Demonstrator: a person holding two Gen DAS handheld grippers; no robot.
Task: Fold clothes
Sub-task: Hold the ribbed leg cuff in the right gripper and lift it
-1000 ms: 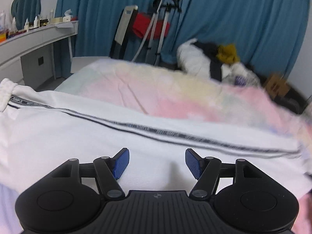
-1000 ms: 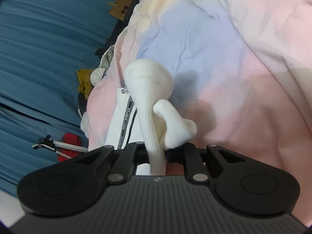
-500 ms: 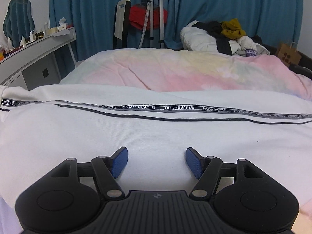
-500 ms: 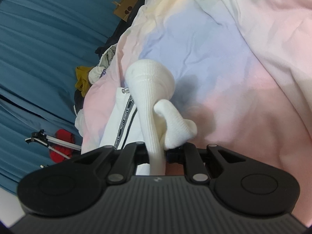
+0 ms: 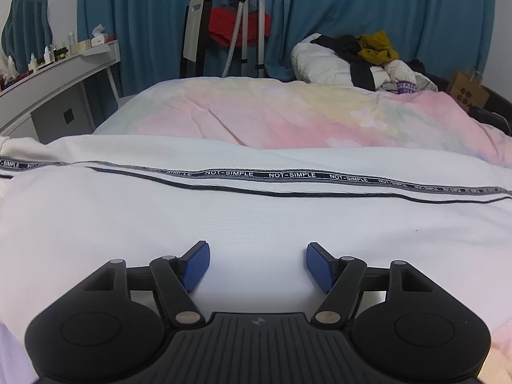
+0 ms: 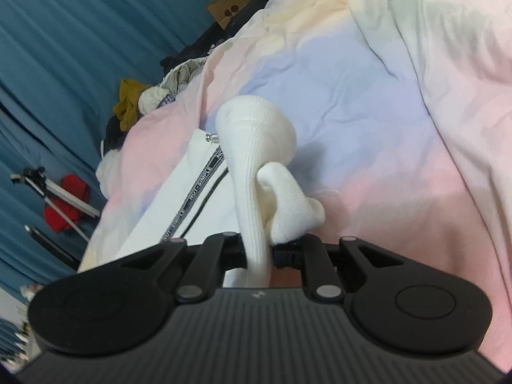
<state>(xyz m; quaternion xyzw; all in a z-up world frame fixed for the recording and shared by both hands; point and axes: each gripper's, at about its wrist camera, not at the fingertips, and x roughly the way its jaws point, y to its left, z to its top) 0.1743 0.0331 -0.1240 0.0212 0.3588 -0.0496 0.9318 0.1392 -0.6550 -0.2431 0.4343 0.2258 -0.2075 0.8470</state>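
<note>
Cloth sits directly under the left gripper (image 5: 258, 265), whose blue pads (image 5: 196, 265) stand wide apart and hold nothing; the white garment (image 5: 256, 217) spreads flat on the bed just ahead, its long axis crosswise, marked by the printed stripe (image 5: 288, 176) running left to right beyond the fingers. The right gripper (image 6: 259, 252) is clamped on the garment's ribbed cuff (image 6: 252, 147), which rises straight ahead of it. So the right hand already has the end, while the left is nearer the middle. Farther off lie the pastel duvet (image 5: 288, 112), a clothes pile (image 5: 361, 57) and blue curtains (image 5: 352, 3)
</note>
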